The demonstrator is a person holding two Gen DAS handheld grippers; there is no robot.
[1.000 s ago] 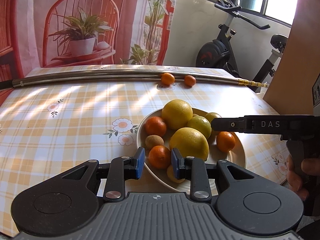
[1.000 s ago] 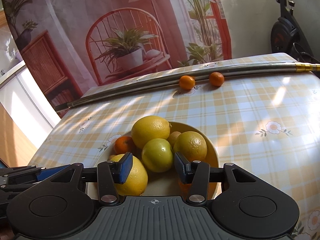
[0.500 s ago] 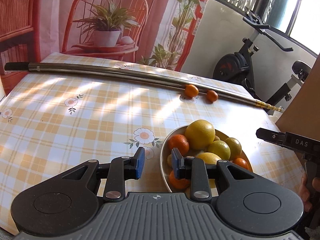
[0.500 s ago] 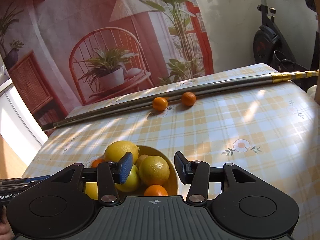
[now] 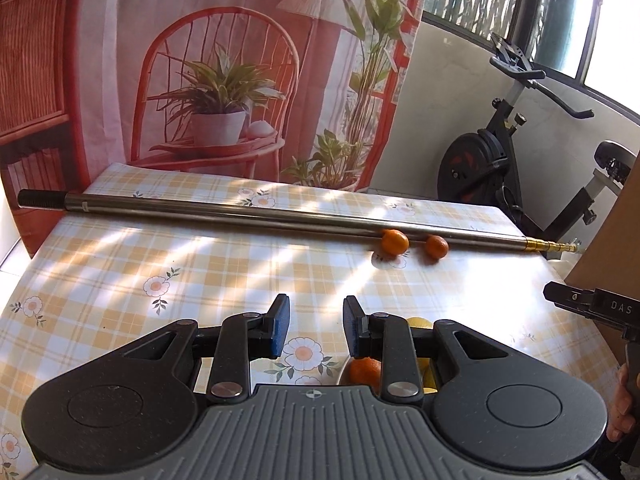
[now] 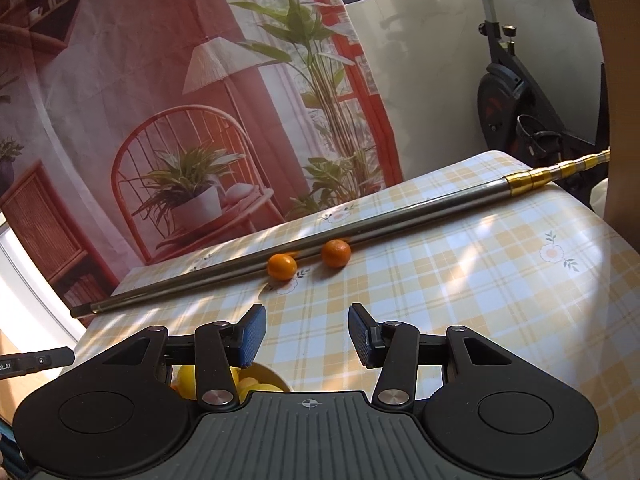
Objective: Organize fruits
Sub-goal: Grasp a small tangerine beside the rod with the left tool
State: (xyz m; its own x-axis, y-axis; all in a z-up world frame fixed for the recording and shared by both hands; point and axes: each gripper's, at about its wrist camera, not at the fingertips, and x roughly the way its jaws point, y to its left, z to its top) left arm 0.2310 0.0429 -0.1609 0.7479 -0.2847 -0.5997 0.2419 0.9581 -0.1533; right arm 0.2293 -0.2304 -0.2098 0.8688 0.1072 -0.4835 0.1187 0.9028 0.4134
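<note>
a: left gripper (image 5: 313, 326) jaws parted, empty, above the checked yellow counter (image 5: 120, 264); a round orange mandarin (image 5: 365, 372) shows in the pale bowl (image 5: 343, 376) beneath.
b: right gripper (image 6: 307, 334) likewise released; only yellow lemons (image 6: 250, 385) show there. two small loose mandarins (image 6: 282, 267) touch the long steel pole (image 6: 400, 216).

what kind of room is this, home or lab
Most likely a home: a table with a checked floral tablecloth, an exercise bike by the window, and a printed curtain showing a chair and plants.
</note>
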